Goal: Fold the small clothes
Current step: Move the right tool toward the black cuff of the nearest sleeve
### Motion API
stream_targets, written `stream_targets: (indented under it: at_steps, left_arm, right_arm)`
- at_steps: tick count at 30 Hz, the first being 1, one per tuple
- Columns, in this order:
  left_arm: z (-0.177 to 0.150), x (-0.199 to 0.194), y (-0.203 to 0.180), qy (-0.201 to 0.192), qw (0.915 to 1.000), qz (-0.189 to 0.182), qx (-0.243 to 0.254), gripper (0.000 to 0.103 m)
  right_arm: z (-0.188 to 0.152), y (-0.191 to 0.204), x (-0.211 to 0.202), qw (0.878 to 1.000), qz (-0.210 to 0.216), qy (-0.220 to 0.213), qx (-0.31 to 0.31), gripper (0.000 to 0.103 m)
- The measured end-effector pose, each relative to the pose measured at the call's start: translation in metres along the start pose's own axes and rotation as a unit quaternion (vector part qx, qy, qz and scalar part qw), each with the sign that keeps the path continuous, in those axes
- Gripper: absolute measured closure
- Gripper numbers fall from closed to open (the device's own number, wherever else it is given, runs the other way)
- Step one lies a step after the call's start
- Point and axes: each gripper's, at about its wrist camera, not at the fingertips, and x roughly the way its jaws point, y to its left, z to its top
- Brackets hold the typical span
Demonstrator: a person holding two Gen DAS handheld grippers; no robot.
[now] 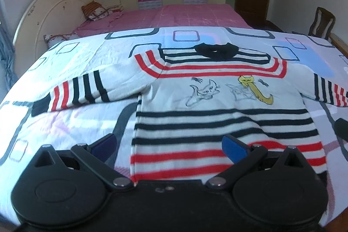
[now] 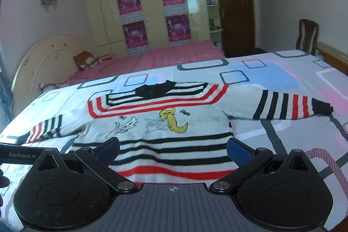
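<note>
Sweater (image 1: 217,101) lies flat on bedspread (image 1: 76,119); left tool (image 1: 169,145) and right tool (image 2: 174,150) gape wide.

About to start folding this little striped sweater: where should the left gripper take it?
Pinch the black cuff of the sleeve lying flat and outstretched, coming from its free outer end; the left gripper is open near the sweater hem.

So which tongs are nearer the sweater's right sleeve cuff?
Right. The right tongs sit over the hem, nearer the black cuff; the left tongs straddle the hem's opposite edge.
</note>
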Motion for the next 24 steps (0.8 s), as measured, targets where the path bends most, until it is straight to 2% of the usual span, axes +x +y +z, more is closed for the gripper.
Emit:
stream_targets:
  at_steps: [14,19,24]
  left_arm:
    - [0.036,0.066,0.022,0.010,0.9998,-0.011,0.015,0.000]
    - [0.043,0.083,0.016,0.014,0.9998,-0.001,0.012,0.000]
    - [0.048,0.098,0.001,0.015,0.9998,0.015,0.004,0.000]
  right_arm:
    - [0.024,0.014,0.048,0.999,-0.053,-0.010,0.007,0.000]
    - [0.031,-0.004,0.067,0.998,-0.058,-0.003,0.016,0.000]
    - [0.037,-0.039,0.089,0.998,-0.057,0.000,0.023,0.001]
